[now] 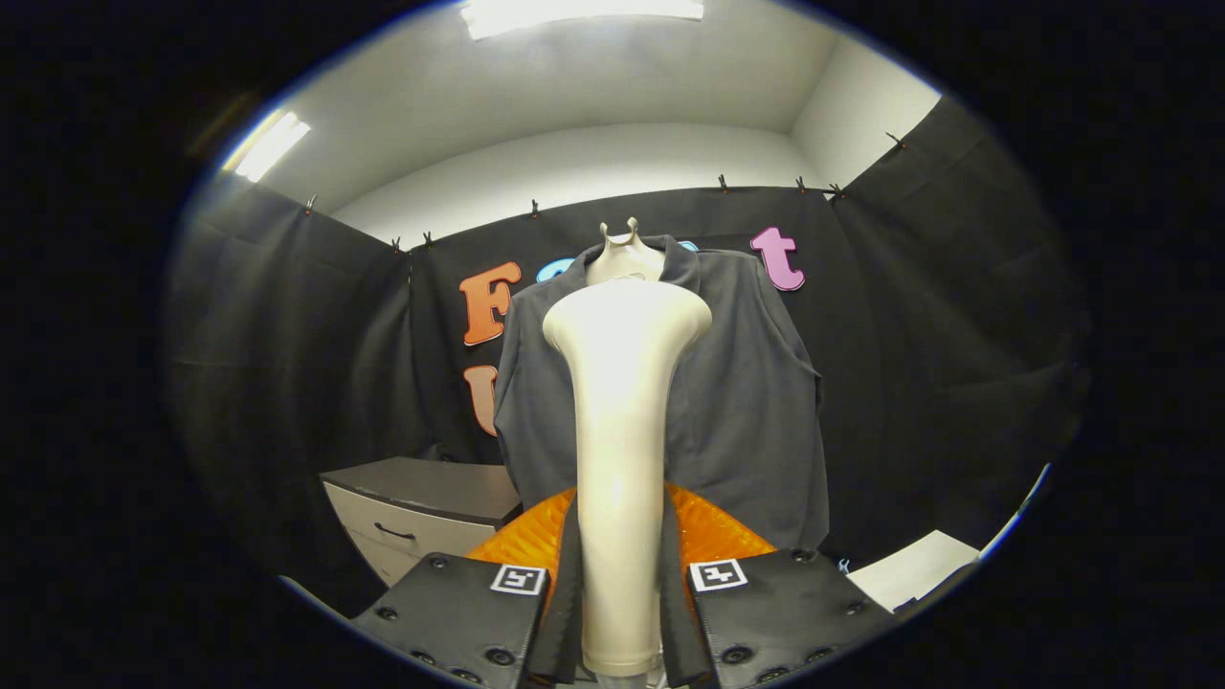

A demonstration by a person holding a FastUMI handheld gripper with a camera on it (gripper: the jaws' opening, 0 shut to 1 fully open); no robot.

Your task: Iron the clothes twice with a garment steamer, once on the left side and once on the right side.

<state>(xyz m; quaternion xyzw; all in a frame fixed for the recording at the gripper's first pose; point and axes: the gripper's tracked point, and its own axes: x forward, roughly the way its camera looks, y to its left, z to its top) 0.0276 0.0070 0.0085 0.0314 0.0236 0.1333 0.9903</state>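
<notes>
Gripper view: gripper (620,598) clamped on steamer (622,431) handle; head near shirt (746,402); slim handle could twist, head snagging cloth.

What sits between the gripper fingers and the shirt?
Gripper view: the gripper is shut on the steamer, whose head rises in front of the grey shirt.

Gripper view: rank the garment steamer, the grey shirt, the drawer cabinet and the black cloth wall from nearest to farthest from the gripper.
1. Garment steamer: clamped between the fingers of the gripper.
2. Drawer cabinet: low, ahead, left of the fingers.
3. Grey shirt: hanging straight ahead, behind the steamer head.
4. Black cloth wall: behind the shirt.
</notes>
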